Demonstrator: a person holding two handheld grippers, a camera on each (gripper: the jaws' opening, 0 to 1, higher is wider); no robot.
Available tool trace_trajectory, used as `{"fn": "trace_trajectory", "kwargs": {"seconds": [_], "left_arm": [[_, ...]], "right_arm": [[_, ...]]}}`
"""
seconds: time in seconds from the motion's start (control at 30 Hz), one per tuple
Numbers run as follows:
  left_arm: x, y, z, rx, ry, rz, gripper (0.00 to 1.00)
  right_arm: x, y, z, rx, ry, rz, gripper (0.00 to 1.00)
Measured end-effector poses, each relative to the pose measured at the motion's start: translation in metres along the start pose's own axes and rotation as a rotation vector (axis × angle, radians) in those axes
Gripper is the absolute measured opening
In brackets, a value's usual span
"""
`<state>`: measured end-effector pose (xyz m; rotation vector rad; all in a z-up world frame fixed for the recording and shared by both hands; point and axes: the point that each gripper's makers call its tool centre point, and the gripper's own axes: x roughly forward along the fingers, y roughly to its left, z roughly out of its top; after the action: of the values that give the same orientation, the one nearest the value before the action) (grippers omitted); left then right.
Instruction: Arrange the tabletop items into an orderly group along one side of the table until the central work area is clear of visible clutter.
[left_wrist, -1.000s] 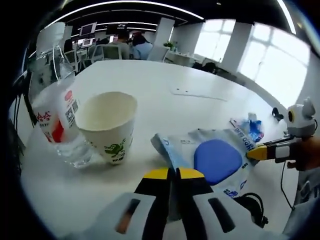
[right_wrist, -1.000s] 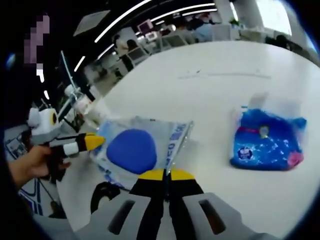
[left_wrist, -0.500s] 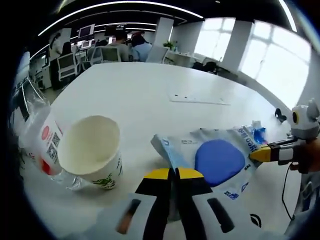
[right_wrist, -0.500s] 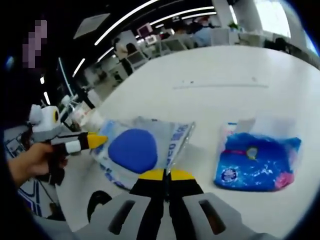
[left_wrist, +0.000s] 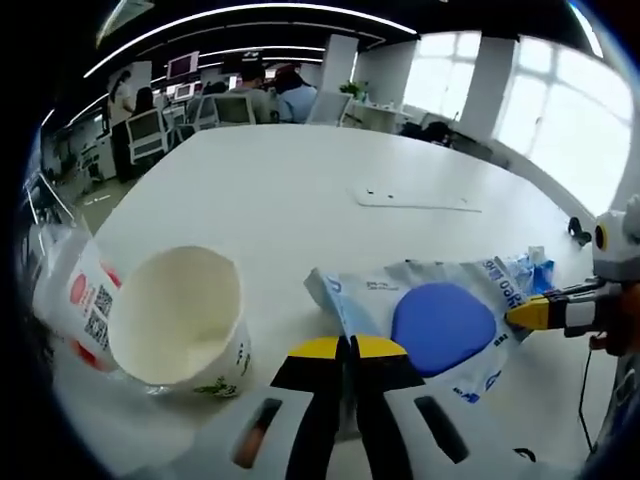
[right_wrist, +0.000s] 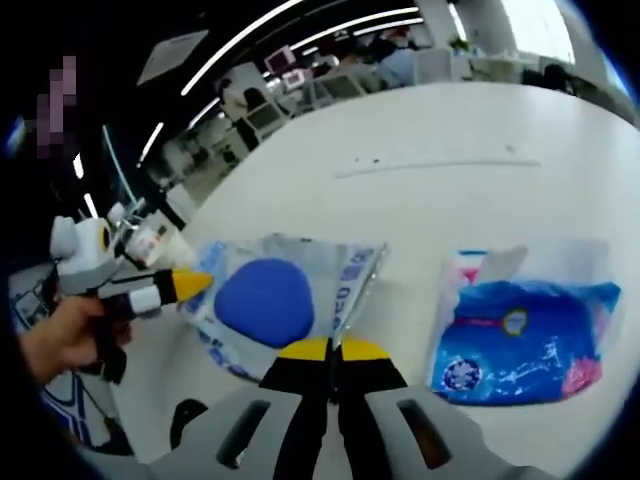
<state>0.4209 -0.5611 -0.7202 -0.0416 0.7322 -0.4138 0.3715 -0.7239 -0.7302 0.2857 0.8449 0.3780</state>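
cup (left_wrist: 178, 318) has slid left; both grippers (left_wrist: 347, 347) (right_wrist: 333, 350) pinch the pouch (left_wrist: 430, 318); keep it level crossing the bench (left_wrist: 300, 190).

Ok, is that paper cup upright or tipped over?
Upright but tilted: the paper cup shows its open mouth facing up and looks empty, beside the bottle.

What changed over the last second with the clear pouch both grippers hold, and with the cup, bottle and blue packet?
Nothing was gripped or let go: the left gripper and right gripper stay shut on opposite edges of the clear pouch. Both views shifted, so the paper cup and bottle now sit nearer the left view's edge, and the blue packet lower in the right view. That looks like camera movement; whether the pouch travelled, I cannot tell.
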Motion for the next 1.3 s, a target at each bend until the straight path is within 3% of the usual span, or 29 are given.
{"fn": "trace_trajectory", "kwargs": {"seconds": [0.6, 0.7, 1.13, 1.3], "left_arm": [[0.002, 0.011, -0.001, 0.027, 0.014, 0.041, 0.05], [0.003, 0.012, -0.002, 0.068, 0.022, 0.05, 0.09], [-0.006, 0.01, -0.002, 0.102, 0.032, 0.059, 0.2], [-0.011, 0.011, 0.003, 0.12, 0.016, 0.075, 0.28]], "right_arm": [[0.009, 0.003, 0.003, 0.029, -0.008, 0.009, 0.0], [0.01, 0.005, 0.003, 0.032, -0.013, 0.01, 0.0], [0.012, 0.007, 0.002, 0.038, -0.01, 0.007, 0.0], [0.011, 0.009, 0.002, 0.036, -0.012, 0.006, 0.0]]}}
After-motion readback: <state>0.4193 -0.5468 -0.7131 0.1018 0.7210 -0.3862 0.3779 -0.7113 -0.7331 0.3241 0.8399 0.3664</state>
